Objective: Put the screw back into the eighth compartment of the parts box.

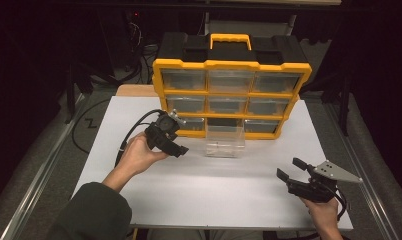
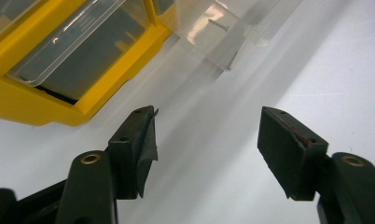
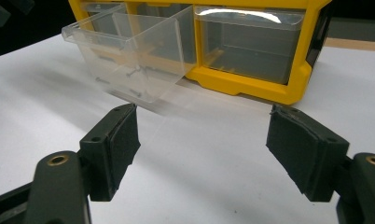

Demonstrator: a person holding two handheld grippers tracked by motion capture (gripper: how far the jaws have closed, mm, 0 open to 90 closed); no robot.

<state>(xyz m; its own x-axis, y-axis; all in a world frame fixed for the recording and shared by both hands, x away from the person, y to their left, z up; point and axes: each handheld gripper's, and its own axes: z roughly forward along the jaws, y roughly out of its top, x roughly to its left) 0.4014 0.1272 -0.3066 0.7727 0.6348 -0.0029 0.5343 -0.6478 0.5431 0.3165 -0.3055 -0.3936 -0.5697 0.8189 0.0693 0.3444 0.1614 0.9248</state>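
Pulled-out clear drawer point(image 1: 225, 141) just right of open left claw point(image 1: 180, 150), untouched

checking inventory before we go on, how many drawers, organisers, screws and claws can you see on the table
yellow organiser: 1
clear drawers shut in it: 8
clear drawer pulled out: 1
screws in the pulled-out drawer: at least 1, the rest too faint to count
claws, left claw and right claw: 2
total: 13

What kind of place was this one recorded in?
Probably a lab or workshop recording bench, not a home: a bare white tabletop on a metal frame, a yellow and black plastic parts organiser with clear drawers, and cables and equipment in the dark behind it.
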